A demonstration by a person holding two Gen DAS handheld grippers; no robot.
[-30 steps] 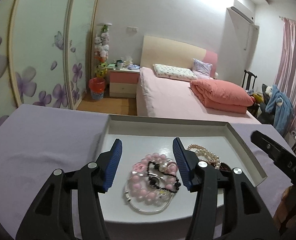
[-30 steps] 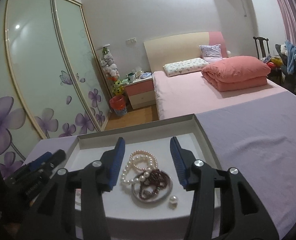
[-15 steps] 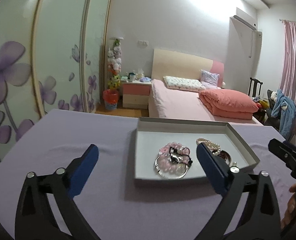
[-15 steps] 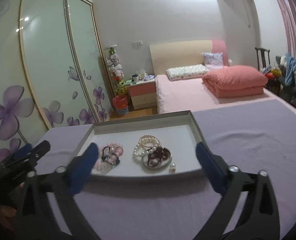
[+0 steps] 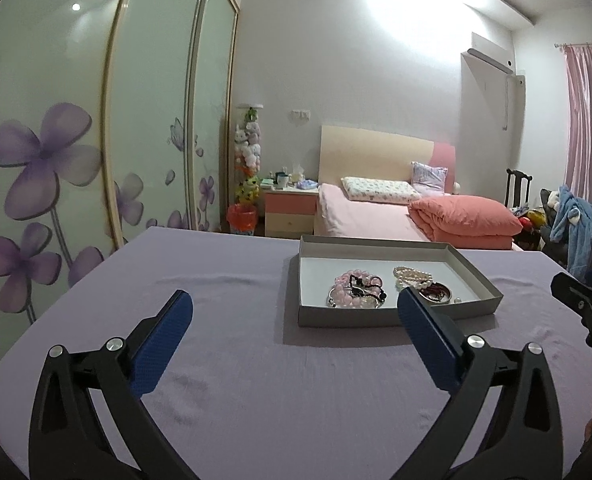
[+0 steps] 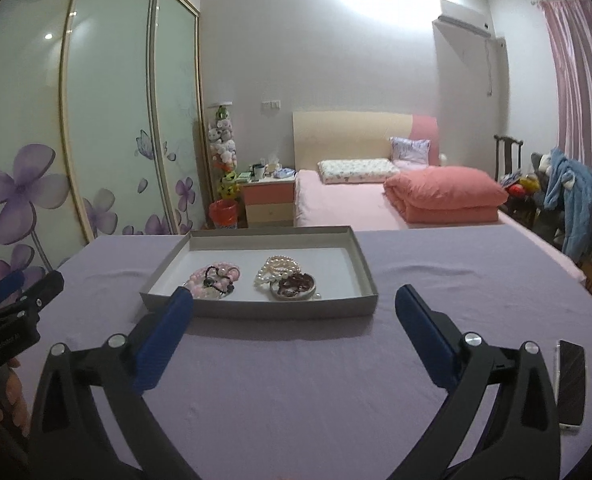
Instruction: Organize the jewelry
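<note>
The left gripper [image 5: 294,308] stands wide open above the bench covered in lilac cloth [image 5: 256,380], its blue-padded fingers [image 5: 162,338] spread far apart with nothing between them and nothing touched. The right gripper [image 6: 294,304] is equally wide, its blue pads [image 6: 164,338] also bare and clear of the cloth. Both sets of jaws have just been opening, with no item held between them.

The shallow grey cardboard tray with a white floor [image 5: 472,276] sits on the bench in front of both grippers, apart from them. In it lie two heaps, side by side but not touching. On the left is the pink bead bracelet tangled with a black bead strand and a silver bangle [image 5: 356,290]. On the right is the coil of white pearl strands [image 5: 412,276], which overlaps the small round dish holding dark red beads [image 5: 436,292].

The right wrist view alone shows a white-edged phone with a dark screen [image 6: 572,380] lying flat on the cloth near the bench's right edge, and the left gripper's black body at its left border with fingers of a hand [image 6: 0,404] beneath it. The left wrist view alone shows the right gripper's black tip at its right border. A loose single pearl [image 5: 457,300] lies beside the dish.
</note>
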